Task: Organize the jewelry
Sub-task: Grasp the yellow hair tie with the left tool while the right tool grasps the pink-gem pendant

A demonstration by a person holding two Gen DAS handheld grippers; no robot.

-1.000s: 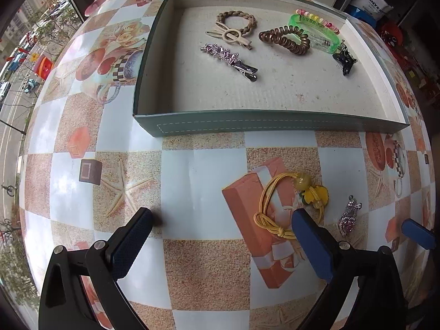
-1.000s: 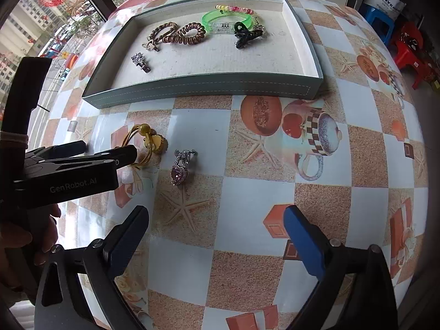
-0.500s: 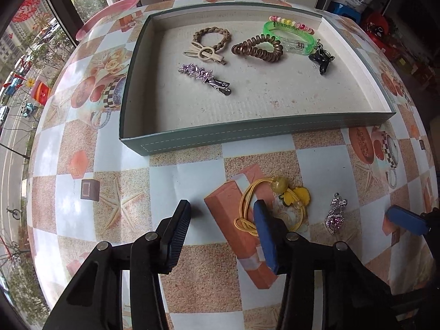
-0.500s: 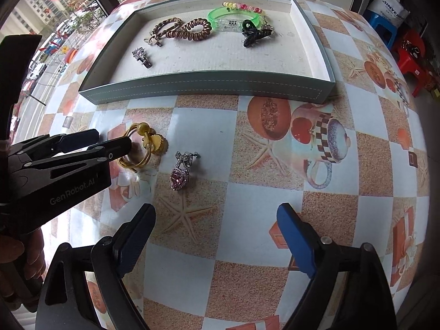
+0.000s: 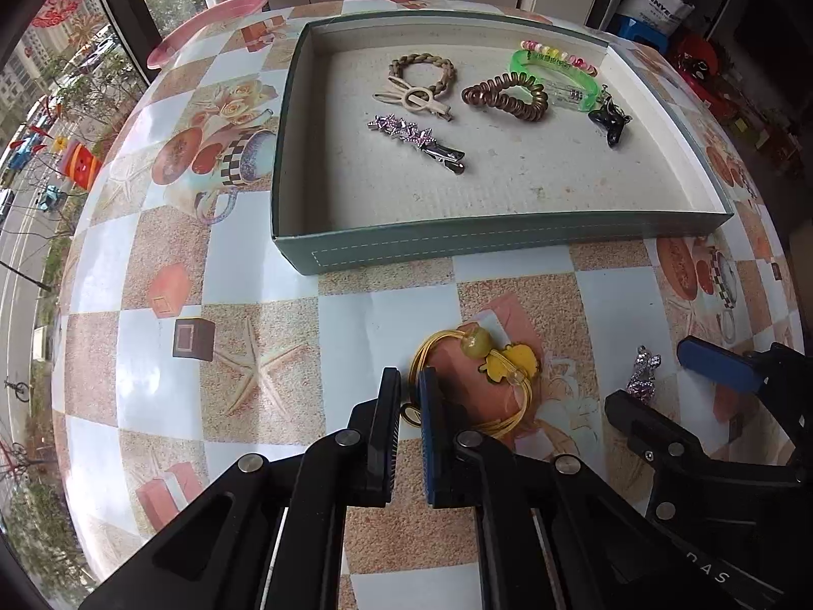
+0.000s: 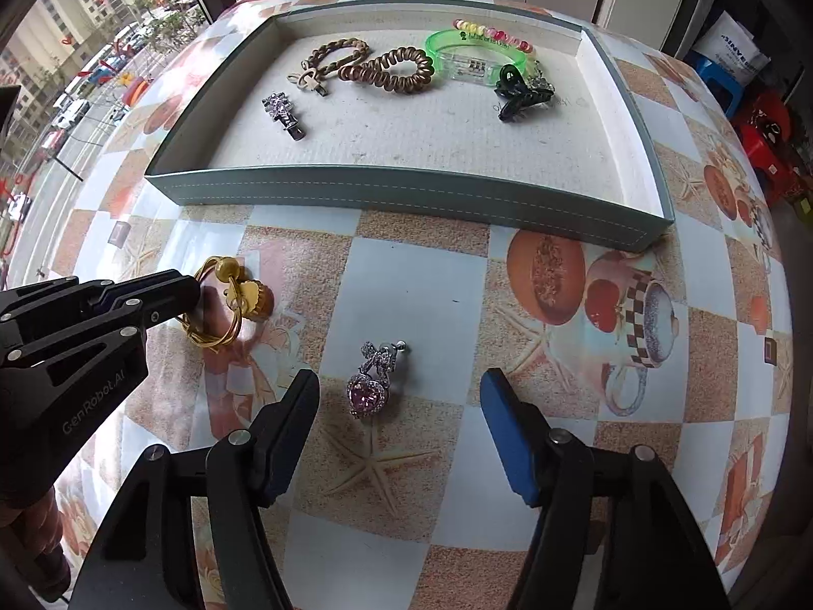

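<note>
Left tongs (image 5: 409, 396) pinched on the yellow hair tie (image 5: 475, 371) on the worktop (image 5: 254, 356) just short of the tray (image 5: 508, 241), right tongs (image 6: 399, 417) wide open, straddling the pink clip (image 6: 373, 381).

Both grippers, left gripper (image 5: 408, 396) and right gripper (image 6: 399, 414), share matte black linkage arms, silver round screws, blue finger pads (image 6: 505, 424); grey "GenRobot.AI" lettering marks 1 side.

Table (image 6: 416, 274) (checkered): tray (image 6: 406, 203), hair tie (image 6: 223, 305), brooch (image 6: 371, 381)
</note>
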